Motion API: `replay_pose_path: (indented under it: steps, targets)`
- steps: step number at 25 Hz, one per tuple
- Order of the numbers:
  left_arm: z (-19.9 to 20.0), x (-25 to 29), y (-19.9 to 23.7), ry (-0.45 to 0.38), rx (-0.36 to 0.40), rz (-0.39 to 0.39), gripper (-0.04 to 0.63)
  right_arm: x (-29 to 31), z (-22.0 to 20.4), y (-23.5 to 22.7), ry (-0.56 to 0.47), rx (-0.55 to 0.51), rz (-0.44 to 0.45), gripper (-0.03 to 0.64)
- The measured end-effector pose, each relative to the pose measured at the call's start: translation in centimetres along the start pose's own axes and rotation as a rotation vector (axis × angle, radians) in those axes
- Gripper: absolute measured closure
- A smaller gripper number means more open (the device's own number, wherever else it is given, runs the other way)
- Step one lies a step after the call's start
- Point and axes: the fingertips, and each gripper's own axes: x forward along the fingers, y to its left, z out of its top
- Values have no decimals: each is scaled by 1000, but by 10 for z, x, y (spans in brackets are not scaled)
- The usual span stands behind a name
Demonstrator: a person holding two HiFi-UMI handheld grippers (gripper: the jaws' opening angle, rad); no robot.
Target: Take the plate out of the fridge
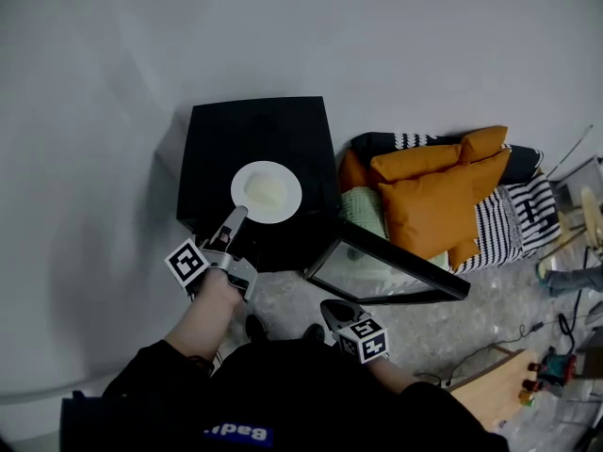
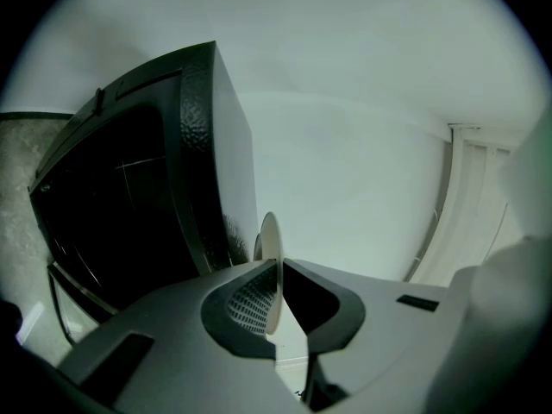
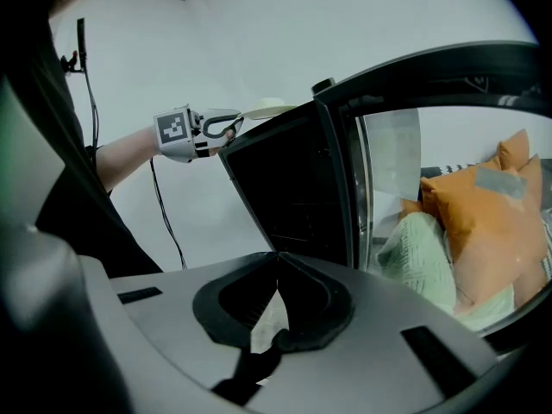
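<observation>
The plate [image 1: 267,192] has been brought out and set, apparently flat, on top of the fridge [image 1: 256,128], its rim pinched by the nearly closed left gripper [image 1: 236,217]; the right gripper [image 1: 331,308] is shut, empty, and the door [image 1: 379,277] is left open

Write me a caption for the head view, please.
From above: the left gripper holds a white plate by its rim over the black fridge, whose glass door stands open.
</observation>
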Motion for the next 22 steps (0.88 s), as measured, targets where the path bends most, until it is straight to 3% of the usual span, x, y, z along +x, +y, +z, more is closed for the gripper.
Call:
replay_pose_path:
  steps: [9, 12, 18, 22]
  targets:
    - [18, 14, -2, -34, 70, 74, 574, 3, 6, -6, -9, -11, -3, 606]
    - [20, 13, -1, -23, 129, 119, 574, 4, 8, -6, -11, -14, 9, 606]
    - [20, 12, 4, 12, 236, 208, 487, 6, 9, -5, -16, -24, 26, 606]
    - [18, 15, 2, 60, 382, 261, 462, 8, 9, -4, -12, -30, 40, 606]
